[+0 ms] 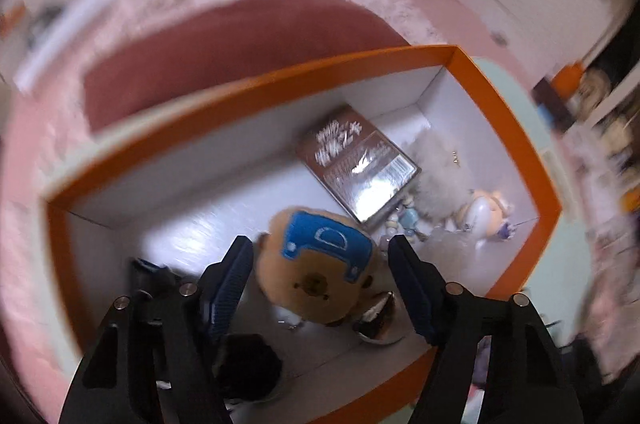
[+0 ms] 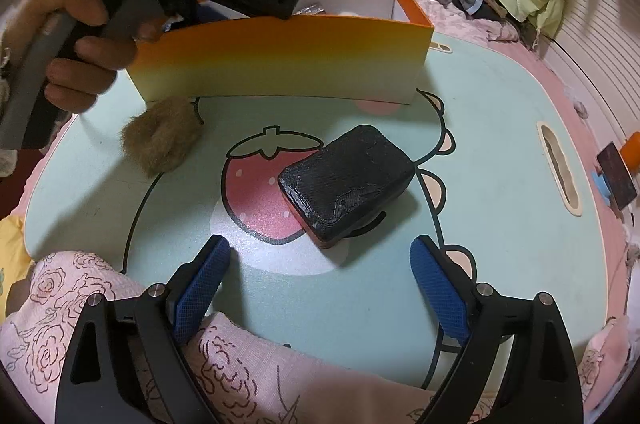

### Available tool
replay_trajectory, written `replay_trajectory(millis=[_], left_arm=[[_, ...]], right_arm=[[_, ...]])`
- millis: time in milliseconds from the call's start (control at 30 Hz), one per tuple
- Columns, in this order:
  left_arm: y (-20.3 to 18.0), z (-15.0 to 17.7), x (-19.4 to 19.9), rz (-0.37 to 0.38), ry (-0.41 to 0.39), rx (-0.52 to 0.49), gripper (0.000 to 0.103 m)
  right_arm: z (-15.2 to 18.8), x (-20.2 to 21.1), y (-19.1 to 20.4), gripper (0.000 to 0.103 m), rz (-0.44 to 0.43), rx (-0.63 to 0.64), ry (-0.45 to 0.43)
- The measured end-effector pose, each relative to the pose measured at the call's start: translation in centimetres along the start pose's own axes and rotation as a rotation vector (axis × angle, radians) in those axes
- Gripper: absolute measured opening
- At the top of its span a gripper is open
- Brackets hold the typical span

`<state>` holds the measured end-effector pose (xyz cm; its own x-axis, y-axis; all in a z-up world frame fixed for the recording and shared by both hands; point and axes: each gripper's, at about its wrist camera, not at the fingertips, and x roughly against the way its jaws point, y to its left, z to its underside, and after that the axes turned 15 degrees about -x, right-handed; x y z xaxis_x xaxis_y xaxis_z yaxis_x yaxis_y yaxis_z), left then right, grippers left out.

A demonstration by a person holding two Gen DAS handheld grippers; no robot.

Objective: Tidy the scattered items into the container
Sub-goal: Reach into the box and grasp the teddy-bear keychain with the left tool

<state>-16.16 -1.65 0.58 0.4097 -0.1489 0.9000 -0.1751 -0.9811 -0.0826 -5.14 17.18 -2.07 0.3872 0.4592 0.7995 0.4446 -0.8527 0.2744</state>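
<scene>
Both tongs stand with their jaws apart. Low in the left wrist view the left gripper hangs over the orange box, its 2 blue pads either side of a brown plush toy with a blue patch, but not pressing on it — a gap shows at each side. Beyond the toy, mid-frame, a brown packet lies on the white floor of the box; its white print is too blurred to read. Small figures lie to the right.

Low in the right wrist view the right gripper is wide and empty above the pale green table. Just past it, centre, sits a black case; a tan fur tuft lies left, against the box. Upper left, a hand tilts the other tool down into the box — "GenRobot.AI" on its body.
</scene>
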Motion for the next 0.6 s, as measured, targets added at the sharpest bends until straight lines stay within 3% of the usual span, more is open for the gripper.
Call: replay_trajectory(millis=[67,133,400,500,600], left_arm=[[-0.1,0.1,0.2,0.016,-0.033,-0.01,0.05],[-0.1,0.3,0.5,0.005,-0.05,-0.017,0.047],[-0.2,2.2,9.1,-0.042,-0.283,-0.018,0.046],[-1.4,4.1,12.2,-0.083,-0.326,-0.02,0.047],[-3.4,7.3,13.6,-0.043,-0.37,-0.056,0.047]], right_arm=[[0.0,0.1,0.1,0.091,0.002,0.003,-0.001],[0.1,0.1,0.2,0.092,0.001,0.001,0.0],[0.1,0.1,0.3,0.092,0.001,0.002,0.001],[0.1,0.1,0.2,0.092,0.0,0.002,0.001],[0.1,0.1,0.2,0.092,0.0,0.002,0.001]])
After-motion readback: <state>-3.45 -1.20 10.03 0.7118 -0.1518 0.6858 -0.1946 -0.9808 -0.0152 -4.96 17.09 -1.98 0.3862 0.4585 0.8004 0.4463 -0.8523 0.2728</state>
